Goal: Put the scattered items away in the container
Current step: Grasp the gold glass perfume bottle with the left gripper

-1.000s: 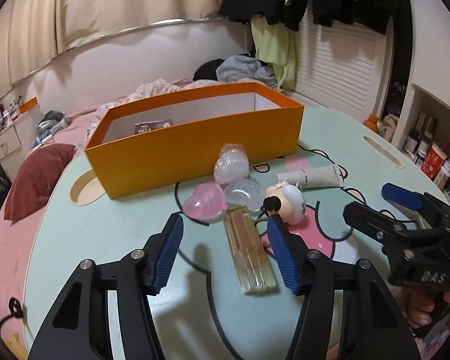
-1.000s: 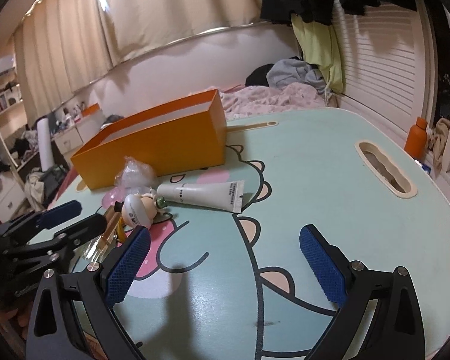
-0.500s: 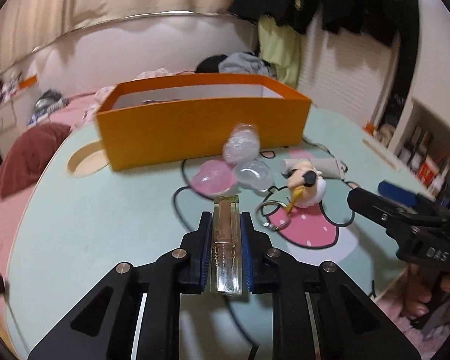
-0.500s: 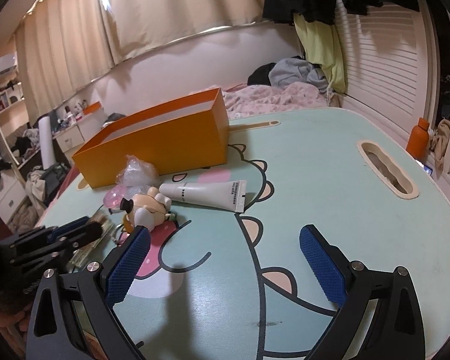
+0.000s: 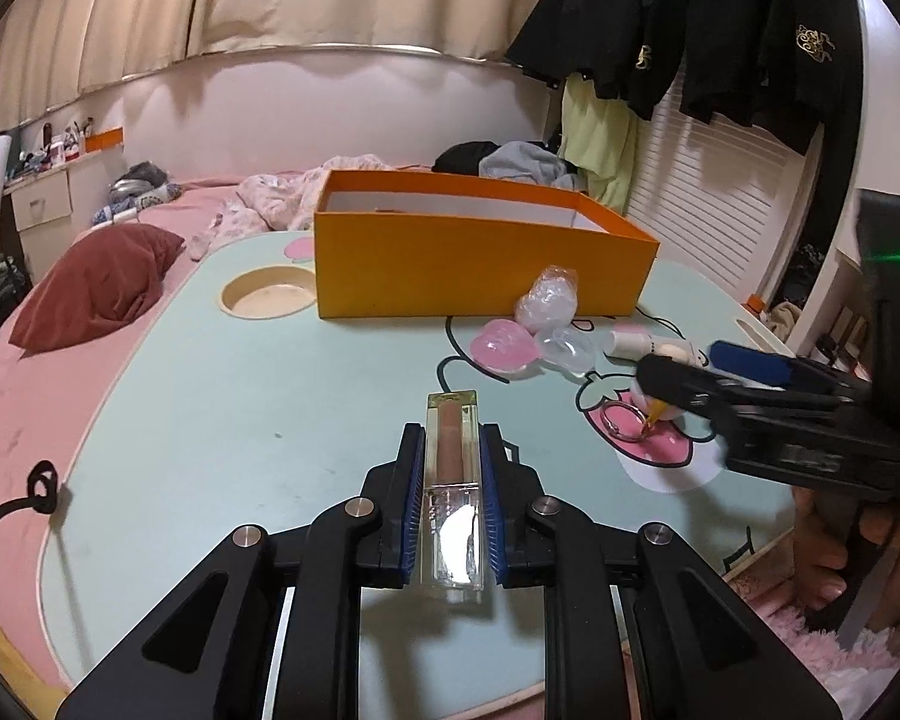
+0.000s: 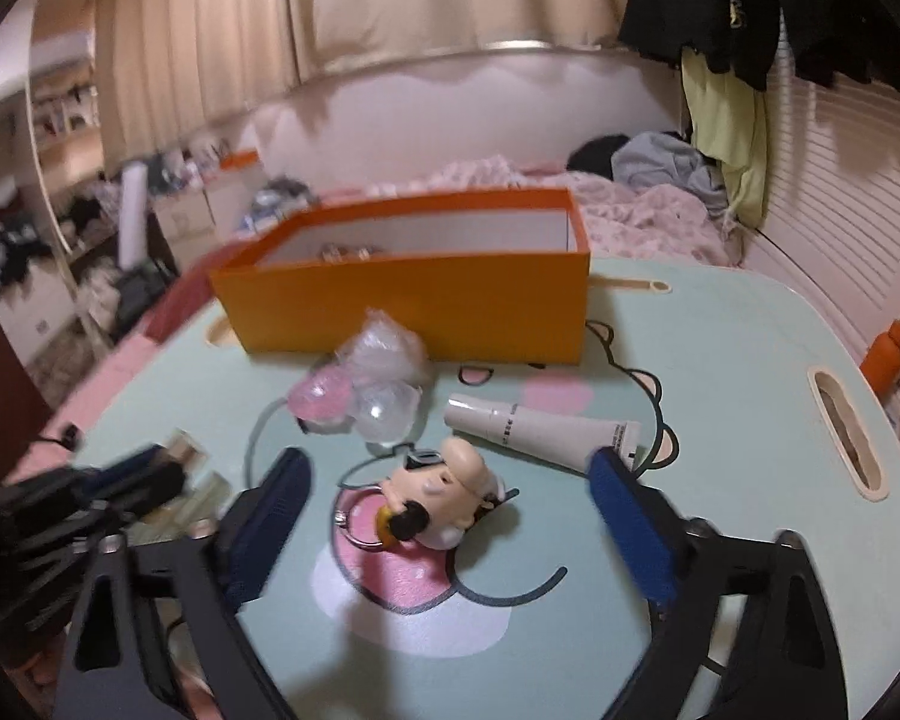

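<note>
Bedroom table (image 5: 222, 396), orange box (image 5: 474, 261) nearly empty, left gripper (image 5: 450, 450) clamping perfume vial (image 5: 452, 480), right gripper (image 6: 450, 474) closing around figurine (image 6: 444, 495)

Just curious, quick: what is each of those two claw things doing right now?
Left gripper: shut on the clear lip gloss tube.
Right gripper: jaws closing around the figurine keychain, not yet gripping it.

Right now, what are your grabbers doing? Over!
Left gripper shut on lip gloss tube. Right gripper closing around figurine keychain, not touching. Orange box ahead, path clear.
</note>
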